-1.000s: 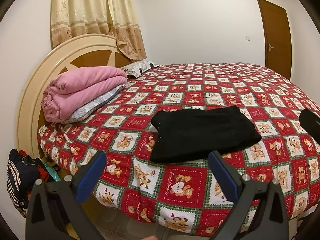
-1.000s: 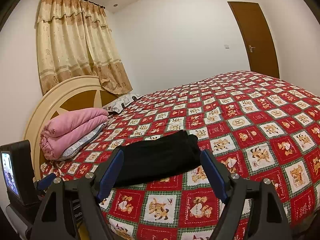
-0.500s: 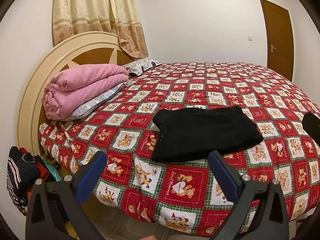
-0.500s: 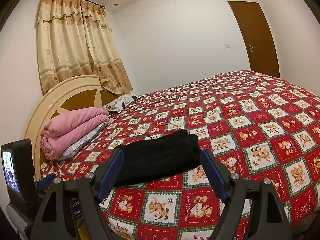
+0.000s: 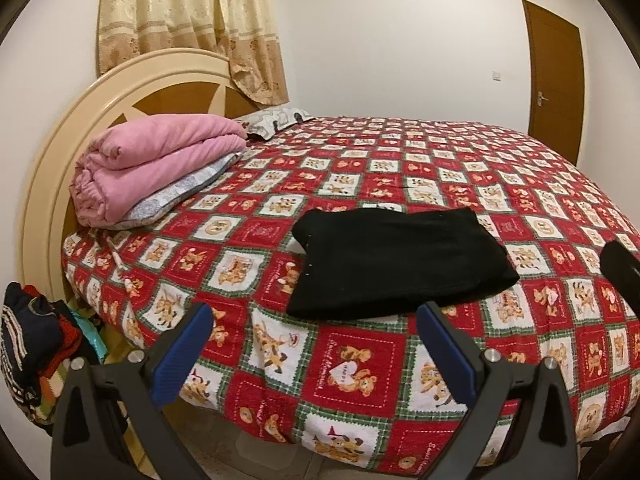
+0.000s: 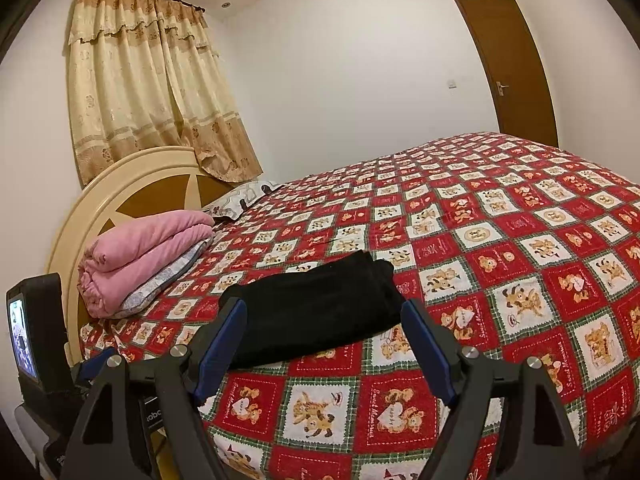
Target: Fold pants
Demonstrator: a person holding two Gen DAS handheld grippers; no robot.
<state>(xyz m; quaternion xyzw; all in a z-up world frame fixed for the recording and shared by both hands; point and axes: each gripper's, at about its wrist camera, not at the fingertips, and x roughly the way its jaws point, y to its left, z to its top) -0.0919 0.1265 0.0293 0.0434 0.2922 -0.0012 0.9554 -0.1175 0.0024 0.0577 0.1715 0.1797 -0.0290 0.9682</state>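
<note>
The black pants [image 5: 396,262] lie folded into a flat rectangle on the bed, near its front edge. They also show in the right wrist view [image 6: 316,310]. My left gripper [image 5: 314,318] is open and empty, held in front of the bed edge, short of the pants. My right gripper [image 6: 324,312] is open and empty, also held back from the pants. The body of the left gripper [image 6: 36,332] with its small screen shows at the left of the right wrist view. A dark part of the right gripper [image 5: 620,270] shows at the right edge of the left wrist view.
The bed has a red patterned quilt [image 5: 440,168]. A folded pink blanket [image 5: 156,164] lies on a pillow by the round headboard [image 5: 132,92]. A pile of clothes [image 5: 32,356] sits on the floor at left. A brown door [image 5: 554,92] stands at the back right.
The left wrist view has drifted slightly, so the scene sits a little further right and lower. The pants lie unmoved. Both grippers stay open.
</note>
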